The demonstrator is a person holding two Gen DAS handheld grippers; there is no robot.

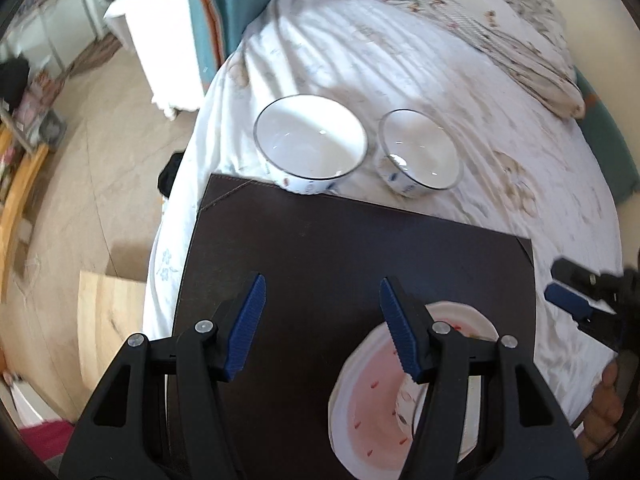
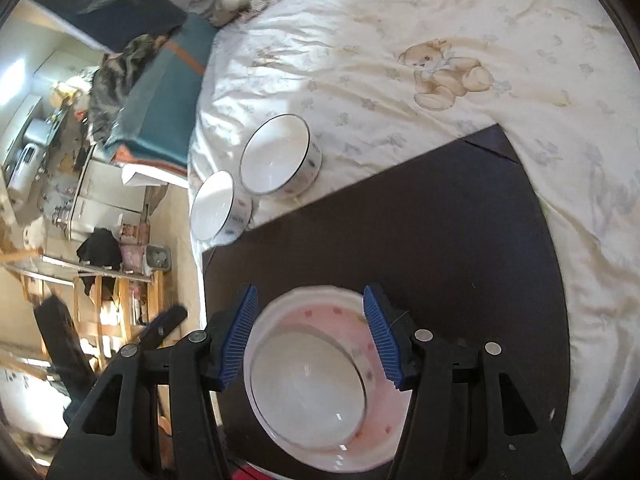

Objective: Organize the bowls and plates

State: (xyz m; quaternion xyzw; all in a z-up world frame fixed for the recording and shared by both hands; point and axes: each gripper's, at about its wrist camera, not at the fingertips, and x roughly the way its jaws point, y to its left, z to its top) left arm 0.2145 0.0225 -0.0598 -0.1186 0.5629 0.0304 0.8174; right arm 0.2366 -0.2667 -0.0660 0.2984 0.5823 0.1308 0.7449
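Setup: everything sits on a bed (image 2: pixel 400 20) with a rumpled teddy-bear sheet. A dark brown mat (image 1: pixel 340 248) lies on it, I'd guess to give the crockery a flat, firm base on soft bedding.

Plate: pink-centred plate (image 1: pixel 372 400) with a white rim lies flat on the near part of the mat.

Bowl on plate: in the right wrist view a white bowl (image 2: pixel 308 384) stands upright on the plate, off-centre, so the pink shows past its far and right side. Looks like the stack is being built here.

Loose bowls: two more are off the mat on the sheet. The larger bowl (image 1: pixel 310 148) sits at the mat's far edge and may overlap it, the smaller bowl (image 1: pixel 420 154) is just beside it. Both are upright and empty, though tilted a bit on the soft bedding.

Left tool: the left tool (image 1: pixel 322 320) has its blue pads spread wide with nothing between them. It hovers over the mat, aimed toward the two loose bowls, its right finger crossing in front of the plate.

Right tool: the right tool (image 2: pixel 310 332) is spread too, holding nothing. Its pads straddle the plate and bowl from above, and I can't tell if they touch.

My read: one bowl stacked, two left. Probably the larger one is next.

Watch out: thin rims, a slick glaze and a squishy bed make tipping easy.
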